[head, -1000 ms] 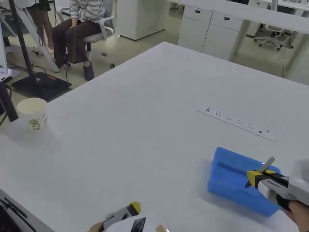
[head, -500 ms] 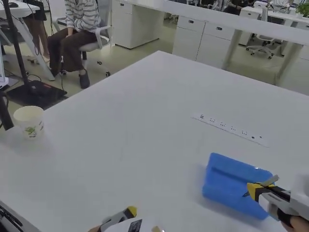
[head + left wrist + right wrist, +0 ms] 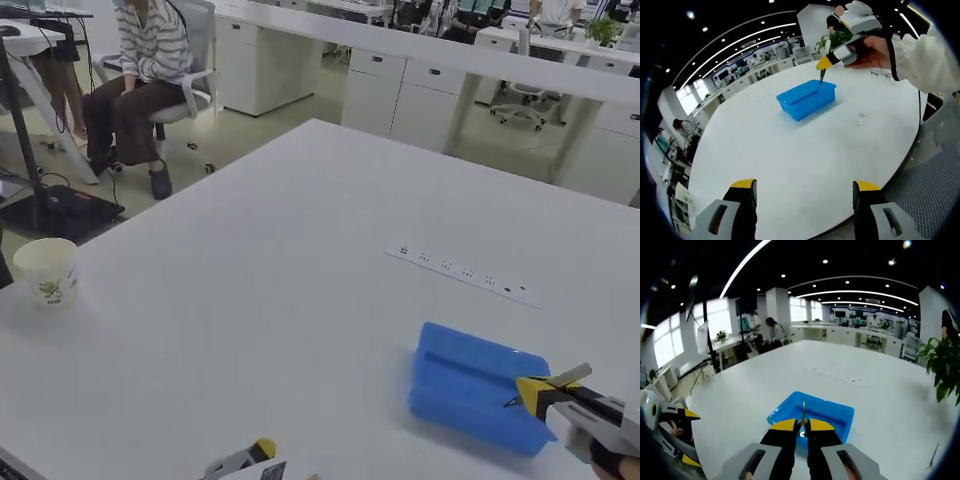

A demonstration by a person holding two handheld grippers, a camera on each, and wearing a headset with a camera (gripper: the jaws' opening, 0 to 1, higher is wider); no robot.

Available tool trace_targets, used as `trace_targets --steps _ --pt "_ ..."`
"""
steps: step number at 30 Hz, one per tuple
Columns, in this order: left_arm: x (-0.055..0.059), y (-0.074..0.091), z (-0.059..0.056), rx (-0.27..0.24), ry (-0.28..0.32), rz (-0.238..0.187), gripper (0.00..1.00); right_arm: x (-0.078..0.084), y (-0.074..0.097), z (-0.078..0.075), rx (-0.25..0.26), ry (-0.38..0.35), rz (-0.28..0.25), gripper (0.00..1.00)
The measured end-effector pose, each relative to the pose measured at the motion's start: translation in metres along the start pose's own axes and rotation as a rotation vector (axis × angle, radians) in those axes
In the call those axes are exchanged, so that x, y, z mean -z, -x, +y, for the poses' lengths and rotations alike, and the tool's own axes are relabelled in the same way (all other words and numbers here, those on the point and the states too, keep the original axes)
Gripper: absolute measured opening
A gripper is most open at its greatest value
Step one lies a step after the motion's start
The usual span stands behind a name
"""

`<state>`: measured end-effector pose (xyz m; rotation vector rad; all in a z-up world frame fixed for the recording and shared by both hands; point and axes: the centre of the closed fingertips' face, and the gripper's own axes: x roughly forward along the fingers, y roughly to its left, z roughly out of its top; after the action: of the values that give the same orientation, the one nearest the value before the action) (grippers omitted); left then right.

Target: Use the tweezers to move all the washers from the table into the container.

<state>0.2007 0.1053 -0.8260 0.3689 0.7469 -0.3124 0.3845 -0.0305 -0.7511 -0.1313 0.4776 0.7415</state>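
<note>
A blue container (image 3: 470,385) stands on the white table (image 3: 280,300) at the near right. My right gripper (image 3: 533,391) hovers over its right end, shut on the tweezers (image 3: 570,377). In the right gripper view the yellow-tipped jaws (image 3: 803,425) pinch the tweezers (image 3: 803,410), which point down over the container (image 3: 825,412). The left gripper view shows the tweezers' tip (image 3: 821,76) just above the container's far rim (image 3: 805,99), and two small washers (image 3: 860,119) on the table beside it. My left gripper (image 3: 804,189) is open and holds nothing, low at the near edge (image 3: 248,457).
A power strip (image 3: 462,275) lies flat beyond the container. At the far left edge of the table stands a paper cup (image 3: 45,270). A person sits on an office chair (image 3: 140,75) past the table; desks and cabinets line the back.
The head camera has tilted up, so the whole scene sits lower. My right gripper with the tweezers has drifted slightly toward the container's right end. The left gripper stays put.
</note>
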Motion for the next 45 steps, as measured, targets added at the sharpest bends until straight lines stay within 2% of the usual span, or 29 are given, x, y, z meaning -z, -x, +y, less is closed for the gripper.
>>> trace_targets --steps 3,8,15,21,26,38,45 --pt "-0.002 0.001 -0.001 0.005 -0.001 -0.015 0.80 0.002 0.009 0.003 -0.003 0.001 -0.006 0.04" --pt "-0.002 0.001 -0.001 0.004 -0.003 -0.012 0.80 0.010 0.023 0.005 -0.008 -0.011 -0.006 0.04" --pt "-0.002 0.001 -0.001 0.005 -0.003 -0.011 0.80 0.035 0.038 0.012 -0.023 -0.008 0.035 0.04" --pt "-0.002 0.000 -0.001 0.003 -0.003 -0.010 0.80 0.052 0.047 0.019 -0.023 -0.033 0.056 0.04" --pt "-0.002 0.001 0.000 -0.002 0.002 -0.012 0.80 0.067 0.050 0.022 -0.026 -0.053 0.079 0.04" --pt "-0.002 0.001 0.001 -0.006 0.003 -0.013 0.79 0.087 0.053 0.026 -0.023 -0.064 0.115 0.04" --pt "-0.003 0.001 0.002 -0.007 0.003 -0.015 0.79 0.102 0.050 0.031 -0.029 -0.054 0.152 0.04"
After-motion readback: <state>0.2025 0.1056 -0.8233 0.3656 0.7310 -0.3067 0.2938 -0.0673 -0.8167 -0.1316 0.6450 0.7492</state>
